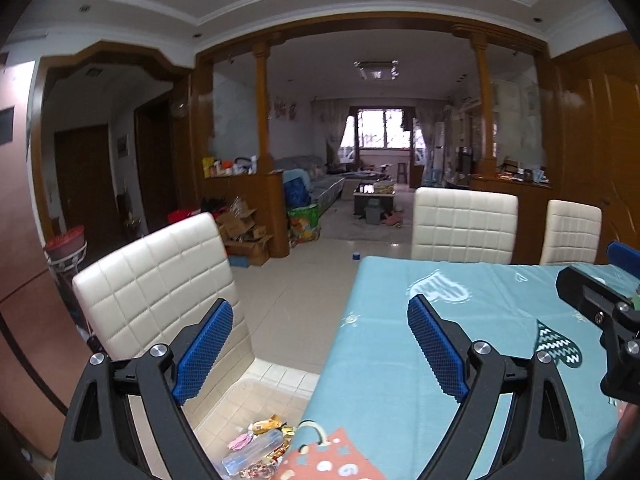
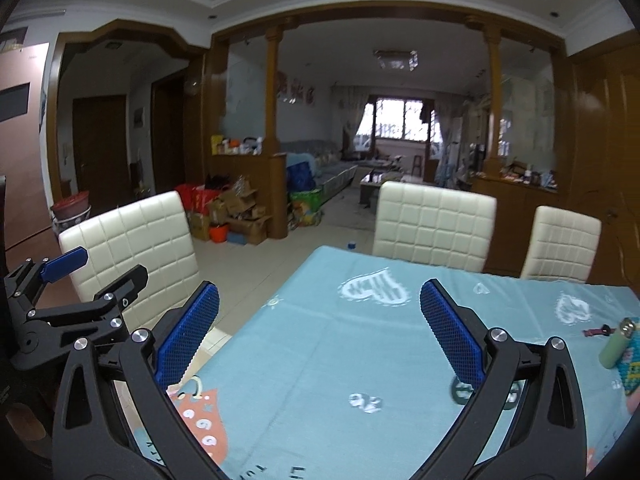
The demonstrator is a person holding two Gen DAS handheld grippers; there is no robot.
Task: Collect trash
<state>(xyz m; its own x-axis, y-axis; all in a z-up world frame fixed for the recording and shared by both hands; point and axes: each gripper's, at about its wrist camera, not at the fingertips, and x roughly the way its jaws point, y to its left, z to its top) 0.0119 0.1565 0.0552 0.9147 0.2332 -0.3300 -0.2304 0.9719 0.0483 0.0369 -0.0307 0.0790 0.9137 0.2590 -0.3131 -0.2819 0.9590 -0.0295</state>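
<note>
— What did we see from the left wrist?
— Blue pads of our left gripper [image 1: 320,348] stood wide apart, holding nothing, over the left edge of the table [image 1: 460,320]. Trash [image 1: 260,446], wrappers and a clear bottle, lay on the chair seat [image 1: 256,396] just left of the table.

— And from the right wrist?
— Our right gripper [image 2: 320,332] gaped too, empty above the table [image 2: 340,340]. We noted a green lighter [image 2: 616,344] near the table's right edge.
</note>
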